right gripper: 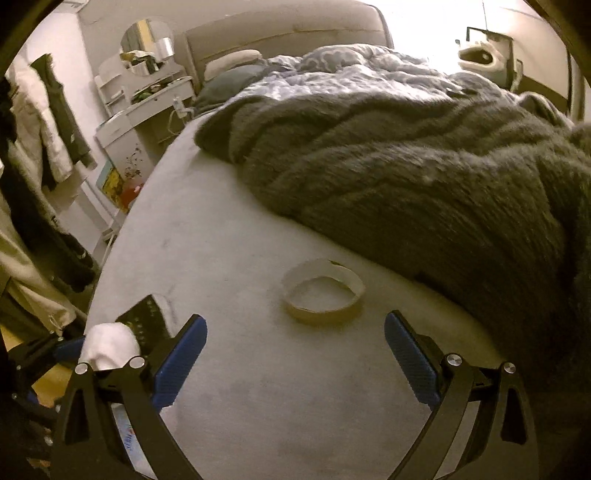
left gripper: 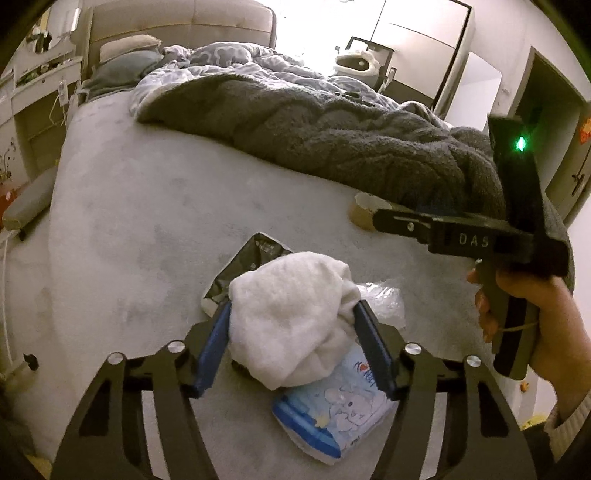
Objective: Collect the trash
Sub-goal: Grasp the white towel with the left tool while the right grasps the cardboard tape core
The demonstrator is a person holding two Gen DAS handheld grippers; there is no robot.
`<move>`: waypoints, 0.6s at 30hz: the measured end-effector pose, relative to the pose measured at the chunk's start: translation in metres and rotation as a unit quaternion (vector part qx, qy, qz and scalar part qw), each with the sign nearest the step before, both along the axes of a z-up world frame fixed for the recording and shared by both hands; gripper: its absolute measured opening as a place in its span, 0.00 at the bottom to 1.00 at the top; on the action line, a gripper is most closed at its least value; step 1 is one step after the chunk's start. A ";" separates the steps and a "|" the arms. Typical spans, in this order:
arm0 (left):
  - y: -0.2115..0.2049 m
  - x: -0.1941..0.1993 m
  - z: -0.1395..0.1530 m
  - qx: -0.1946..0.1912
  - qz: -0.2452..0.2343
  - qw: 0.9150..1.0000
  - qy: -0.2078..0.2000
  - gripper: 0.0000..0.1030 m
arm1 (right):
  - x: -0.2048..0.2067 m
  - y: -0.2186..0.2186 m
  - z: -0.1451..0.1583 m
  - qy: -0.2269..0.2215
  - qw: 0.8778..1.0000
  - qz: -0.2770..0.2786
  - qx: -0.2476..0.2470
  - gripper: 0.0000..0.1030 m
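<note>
Closest to my left camera, the left gripper (left gripper: 291, 325) has its blue pads pressed against both sides of a crumpled white tissue wad (left gripper: 288, 317), holding it just above the blue-printed tissue pack (left gripper: 332, 417), with a black wrapper (left gripper: 243, 266) lying behind it. My right gripper (right gripper: 295, 354) has its jaws spread wide with nothing between them; the empty tape ring (right gripper: 323, 291) lies flat on the bed just ahead of them, centred between the pads. All of this sits on a pale grey mattress sheet (right gripper: 229, 221), with a dark fleece blanket (right gripper: 424, 166) heaped near the ring and a beige headboard (left gripper: 184, 22) at the far end.
</note>
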State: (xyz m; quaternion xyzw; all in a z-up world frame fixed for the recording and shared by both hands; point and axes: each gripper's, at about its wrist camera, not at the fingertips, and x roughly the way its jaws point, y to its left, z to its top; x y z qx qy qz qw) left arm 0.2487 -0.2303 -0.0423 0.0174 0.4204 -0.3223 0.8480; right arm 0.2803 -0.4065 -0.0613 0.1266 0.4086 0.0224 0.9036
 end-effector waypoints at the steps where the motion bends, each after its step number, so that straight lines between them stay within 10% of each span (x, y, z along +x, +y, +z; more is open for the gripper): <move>1: 0.001 0.002 0.000 -0.008 0.000 1.000 0.008 0.59 | 0.000 -0.003 -0.002 0.002 1.000 -0.003 0.003 0.95; 18: 0.025 -0.002 0.027 -0.039 0.031 0.998 -0.024 0.40 | 0.008 -0.007 -0.010 0.009 0.999 -0.025 -0.023 0.95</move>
